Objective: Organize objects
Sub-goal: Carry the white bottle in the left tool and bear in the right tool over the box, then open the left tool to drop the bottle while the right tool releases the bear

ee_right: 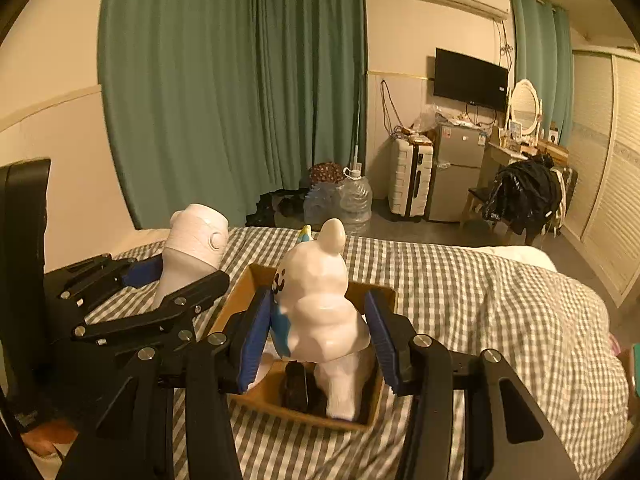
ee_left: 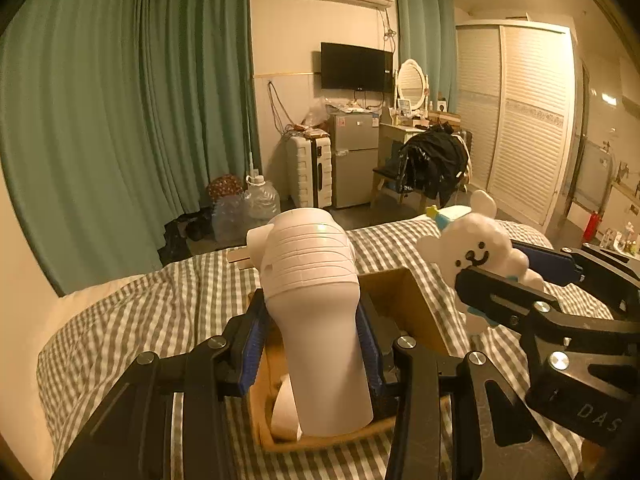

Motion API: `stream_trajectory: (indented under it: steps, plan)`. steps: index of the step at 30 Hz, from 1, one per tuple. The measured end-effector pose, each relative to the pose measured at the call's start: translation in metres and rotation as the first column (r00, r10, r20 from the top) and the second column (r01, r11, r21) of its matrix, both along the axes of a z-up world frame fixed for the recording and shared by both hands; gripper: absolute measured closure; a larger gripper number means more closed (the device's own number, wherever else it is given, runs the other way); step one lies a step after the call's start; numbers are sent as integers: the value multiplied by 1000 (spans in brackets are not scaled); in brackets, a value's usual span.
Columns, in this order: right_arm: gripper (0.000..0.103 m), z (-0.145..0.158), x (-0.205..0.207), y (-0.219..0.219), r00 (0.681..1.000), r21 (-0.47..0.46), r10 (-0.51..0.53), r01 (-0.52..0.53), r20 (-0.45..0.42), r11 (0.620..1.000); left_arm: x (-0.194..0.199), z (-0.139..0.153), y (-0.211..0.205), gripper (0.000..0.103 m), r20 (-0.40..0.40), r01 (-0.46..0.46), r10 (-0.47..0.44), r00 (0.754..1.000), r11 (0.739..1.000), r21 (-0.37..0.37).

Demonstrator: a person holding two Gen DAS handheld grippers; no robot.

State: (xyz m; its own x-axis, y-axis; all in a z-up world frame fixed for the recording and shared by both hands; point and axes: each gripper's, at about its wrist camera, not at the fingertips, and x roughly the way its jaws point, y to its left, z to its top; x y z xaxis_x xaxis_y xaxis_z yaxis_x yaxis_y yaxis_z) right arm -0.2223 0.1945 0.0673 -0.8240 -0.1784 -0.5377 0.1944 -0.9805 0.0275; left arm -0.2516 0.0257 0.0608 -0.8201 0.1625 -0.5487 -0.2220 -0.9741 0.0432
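1. Gripping a white ribbed bottle (ee_left: 312, 280), the left gripper (ee_left: 314, 344) pinches its body between blue pads, above the cardboard box (ee_left: 404, 300).
2. The right gripper (ee_right: 320, 336) holds a white bear figurine (ee_right: 320, 296) over the same box; its left pad touches the figurine, the right pad's contact is unclear.
3. The box sits on the checked bedspread (ee_right: 480, 300), with open bedding to its right and the bed's far edge beyond.
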Motion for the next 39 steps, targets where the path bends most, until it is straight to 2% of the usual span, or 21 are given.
stream_trajectory:
  steps: [7, 13, 20, 22, 28, 30, 32, 34, 35, 37, 39]
  plan:
    - [56, -29, -60, 14, 998, -27, -16, 18, 63, 999, -48, -31, 7, 60, 40, 17, -16, 999, 1000, -25]
    - [56, -69, -100, 24, 988, -19, -35, 38, 147, 999, -73, -76, 12, 60, 98, 23, -15, 995, 997, -75]
    - [56, -114, -125, 28, 968, -14, -27, 32, 250, 999, -93, -120, 10, 60, 203, 32, -14, 979, 996, -83]
    - [59, -123, -128, 27, 963, -11, -22, 26, 270, 1000, -96, -130, 10, 60, 224, 37, -17, 974, 995, -88]
    - [60, -130, -124, 28, 962, -37, -5, 15, 273, 999, -93, -143, 12, 60, 240, 65, -38, 970, 992, -109]
    - [60, -125, -122, 32, 967, -59, -7, 23, 256, 998, -89, -139, 11, 56, 231, 66, -43, 972, 993, -95]
    - [60, -117, -117, 35, 972, -83, -11, 31, 235, 996, -83, -133, 9, 47, 220, 59, -39, 975, 994, -87]
    - [60, -106, -112, 40, 976, -95, -24, 45, 216, 994, -73, -125, 5, 30, 200, 44, -27, 979, 996, -84]
    - [60, -97, -105, 42, 979, -102, -33, 55, 203, 993, -68, -120, 3, 27, 188, 39, -23, 982, 996, -79]
    - [52, -82, -92, 44, 983, -112, -45, 66, 180, 992, -55, -105, -1, 19, 162, 24, -13, 987, 997, -70]
    - [49, -67, -80, 44, 987, -117, -53, 71, 154, 991, -40, -90, -7, 15, 135, 7, 1, 991, 998, -58]
